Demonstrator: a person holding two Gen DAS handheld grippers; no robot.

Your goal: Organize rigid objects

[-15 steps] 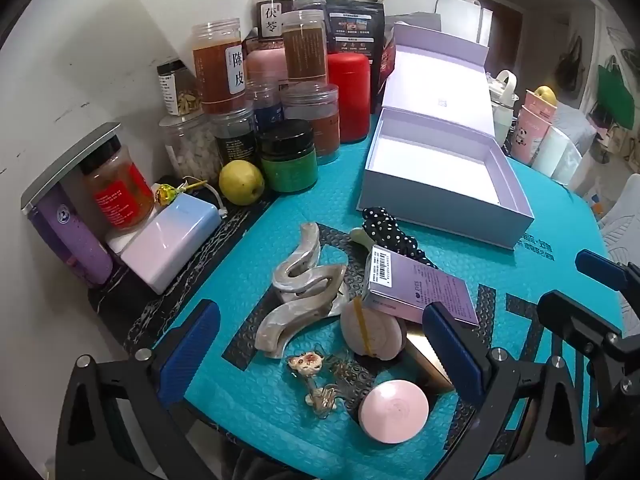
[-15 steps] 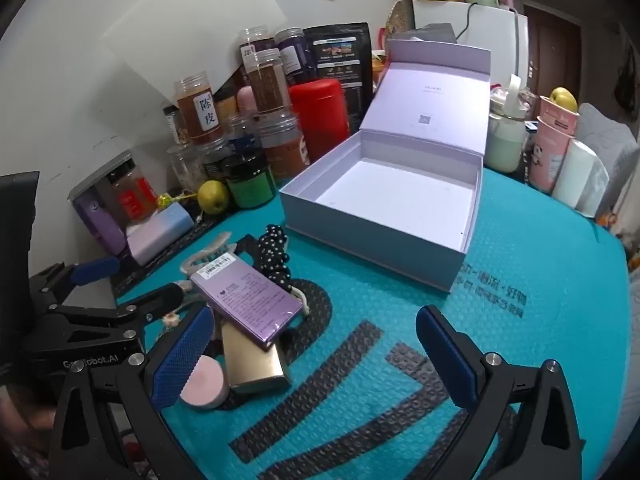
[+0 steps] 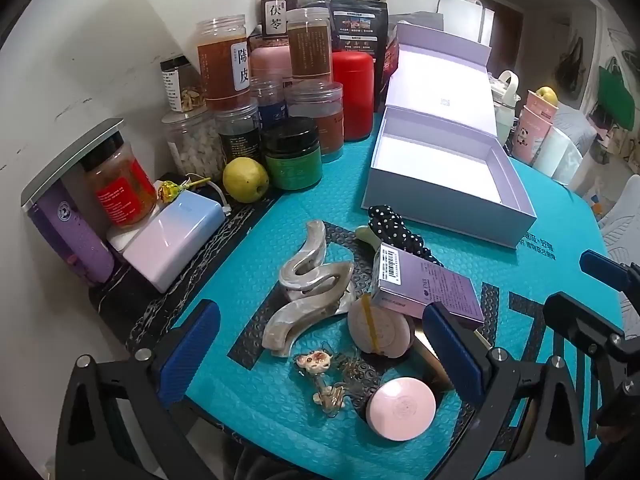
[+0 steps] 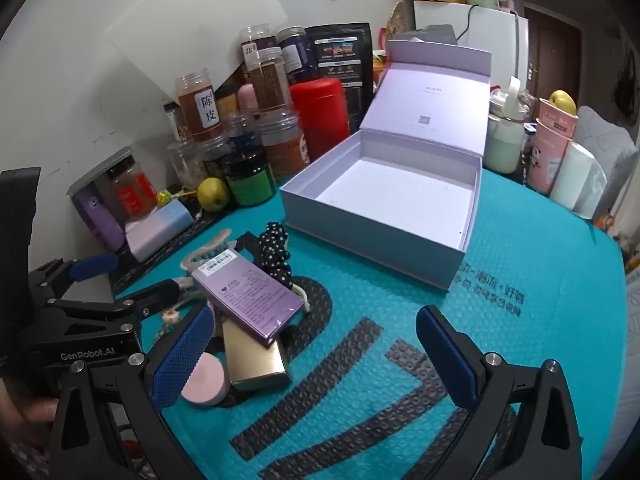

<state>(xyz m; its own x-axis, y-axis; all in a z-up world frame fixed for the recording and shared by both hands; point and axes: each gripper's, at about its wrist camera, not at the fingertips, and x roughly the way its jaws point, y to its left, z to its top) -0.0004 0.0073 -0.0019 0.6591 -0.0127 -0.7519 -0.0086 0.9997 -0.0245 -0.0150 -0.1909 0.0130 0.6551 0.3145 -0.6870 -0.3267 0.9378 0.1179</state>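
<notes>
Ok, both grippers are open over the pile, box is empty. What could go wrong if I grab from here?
The purple carton lies tilted on the gold case and round beige compact; lifting anything beneath may tip it off. The keychain lies close beside the pink compact, so the left gripper could snag it. The right gripper hangs over bare mat, aside from the pile.

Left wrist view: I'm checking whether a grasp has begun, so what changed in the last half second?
Almost nothing. The left gripper has eased slightly closer to the pile, jaws open around it and holding nothing. The right gripper hovers open as before. The purple carton, pink compact and open box lie unmoved.
</notes>
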